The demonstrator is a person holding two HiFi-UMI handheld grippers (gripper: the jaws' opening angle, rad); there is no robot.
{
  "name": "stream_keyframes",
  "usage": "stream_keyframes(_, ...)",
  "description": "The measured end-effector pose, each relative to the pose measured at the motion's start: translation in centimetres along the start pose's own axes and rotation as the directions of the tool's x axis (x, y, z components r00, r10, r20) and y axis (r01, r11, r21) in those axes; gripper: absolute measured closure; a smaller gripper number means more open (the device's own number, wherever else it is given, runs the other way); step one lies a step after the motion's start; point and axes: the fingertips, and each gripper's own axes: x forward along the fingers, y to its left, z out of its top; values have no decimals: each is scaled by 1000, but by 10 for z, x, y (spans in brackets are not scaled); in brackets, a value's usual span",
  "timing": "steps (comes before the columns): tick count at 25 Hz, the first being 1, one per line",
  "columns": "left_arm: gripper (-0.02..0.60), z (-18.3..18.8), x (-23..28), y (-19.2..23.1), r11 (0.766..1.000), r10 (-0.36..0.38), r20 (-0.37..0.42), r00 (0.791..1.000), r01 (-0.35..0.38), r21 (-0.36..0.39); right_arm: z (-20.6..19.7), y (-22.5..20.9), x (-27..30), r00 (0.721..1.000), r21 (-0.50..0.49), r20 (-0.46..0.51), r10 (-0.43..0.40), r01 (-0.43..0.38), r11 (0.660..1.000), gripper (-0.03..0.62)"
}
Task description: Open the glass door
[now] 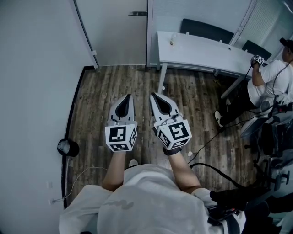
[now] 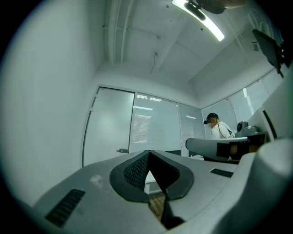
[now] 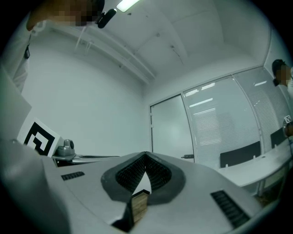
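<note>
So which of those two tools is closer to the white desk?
Right. The right tool is held short of the white desk; the left tool sits alongside it, farther off, toward the wall.

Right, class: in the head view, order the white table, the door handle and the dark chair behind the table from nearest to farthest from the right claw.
1. The white table: ahead and to the right of the right claw, with its near corner closest.
2. The door handle, straight ahead, and the dark chair, behind the table. Both are far back and too close to call.
</note>
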Motion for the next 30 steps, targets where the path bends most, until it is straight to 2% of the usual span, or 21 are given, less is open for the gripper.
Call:
stream_keyframes(3,580,-1,-10,-17,1000,5,2,1000,-5,-30,-4,-5,-20,1000,11,-22,-12,12,1000,594)
stream_keyframes(9,580,-7,-16,-53,1000,7,-32,999,-6,19,-5,-26,-51,1000,56,-9,-27,27,998,595)
stream_keyframes(12,580,-4,-29,-55,999,27,-25,999,-27,28,-5,-23,-57,1000,72,1,-6,6,997,594)
stream_keyframes(16,580,-19,-48,-41,997,73,-48,996,-72,29,-21,3,-54,998,70,-29,59,-56,996,594)
stream_keyframes(18,580,-29,-41,-32,998,69,-64,996,-69,9,-28,10,-43,996,62,-49,74,-71,996,594)
stream_keyframes(21,580,-35,-19,-19,999,29,-57,998,-31,-21,-33,13,-19,995,34,-63,77,-75,997,594)
stream_keyframes(25,580,-26,19,12,998,6,-5,1000,-7,-57,-35,-3,30,995,11,-75,59,-59,998,595)
stream_keyframes(30,580,-15,63,72,1000,-1,6,1000,1,-27,-34,-5,108,997,-4,-58,45,-45,999,595)
